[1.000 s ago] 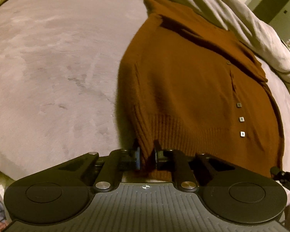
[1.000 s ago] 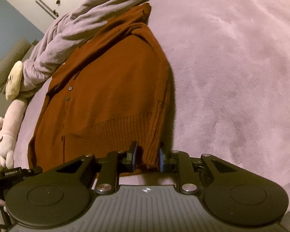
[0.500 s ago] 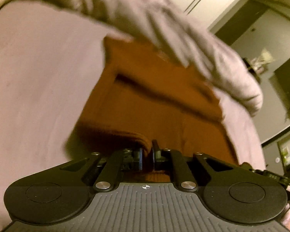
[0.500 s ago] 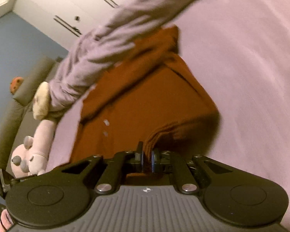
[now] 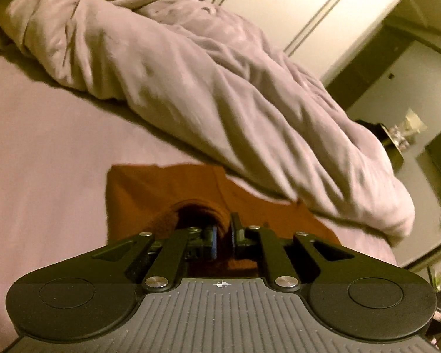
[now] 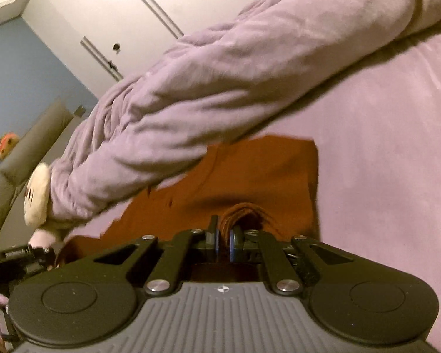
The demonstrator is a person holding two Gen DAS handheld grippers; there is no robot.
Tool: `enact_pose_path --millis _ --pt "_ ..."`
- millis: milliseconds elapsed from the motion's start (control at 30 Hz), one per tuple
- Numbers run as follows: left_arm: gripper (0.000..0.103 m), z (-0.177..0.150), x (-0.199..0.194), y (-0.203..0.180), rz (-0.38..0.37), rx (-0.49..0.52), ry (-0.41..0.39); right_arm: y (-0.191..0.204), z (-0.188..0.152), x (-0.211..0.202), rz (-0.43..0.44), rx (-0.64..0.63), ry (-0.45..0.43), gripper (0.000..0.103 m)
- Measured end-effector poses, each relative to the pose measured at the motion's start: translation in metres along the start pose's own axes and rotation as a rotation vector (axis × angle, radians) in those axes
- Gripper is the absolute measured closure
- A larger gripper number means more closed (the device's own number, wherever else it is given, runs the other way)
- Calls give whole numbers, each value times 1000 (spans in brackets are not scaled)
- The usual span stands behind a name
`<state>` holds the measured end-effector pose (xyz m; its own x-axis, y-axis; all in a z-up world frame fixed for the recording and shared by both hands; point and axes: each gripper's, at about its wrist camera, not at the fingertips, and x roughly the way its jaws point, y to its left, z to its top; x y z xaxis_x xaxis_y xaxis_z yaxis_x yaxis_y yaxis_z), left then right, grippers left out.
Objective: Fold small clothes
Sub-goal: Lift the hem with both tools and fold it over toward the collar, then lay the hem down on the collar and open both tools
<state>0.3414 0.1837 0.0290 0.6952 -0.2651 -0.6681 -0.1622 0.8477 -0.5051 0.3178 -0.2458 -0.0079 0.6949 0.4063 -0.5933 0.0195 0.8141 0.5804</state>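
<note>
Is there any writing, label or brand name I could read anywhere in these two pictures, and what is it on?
No readable words or numbers in either view.
Small round crosshair sign, no letters: on the ribbed body of the left gripper and of the right gripper.
Faint pale marking on the black device at the left edge of the right wrist view: too blurred to read.
The rust cardigan shows no label.

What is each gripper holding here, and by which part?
Both the left gripper and right gripper pinch the brown cardigan at its ribbed hem.
</note>
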Motion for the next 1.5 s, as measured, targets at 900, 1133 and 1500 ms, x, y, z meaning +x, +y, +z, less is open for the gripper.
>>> enact_pose_path --millis 900,1133,1500 --pt "93 50 91 10 284 2 109 15 66 105 -232 -167 102 98" --pt "93 60 97 7 310 11 84 25 68 119 -280 -242 84 98" --pt "89 65 118 4 363 61 55 28 77 141 -320 -308 63 98"
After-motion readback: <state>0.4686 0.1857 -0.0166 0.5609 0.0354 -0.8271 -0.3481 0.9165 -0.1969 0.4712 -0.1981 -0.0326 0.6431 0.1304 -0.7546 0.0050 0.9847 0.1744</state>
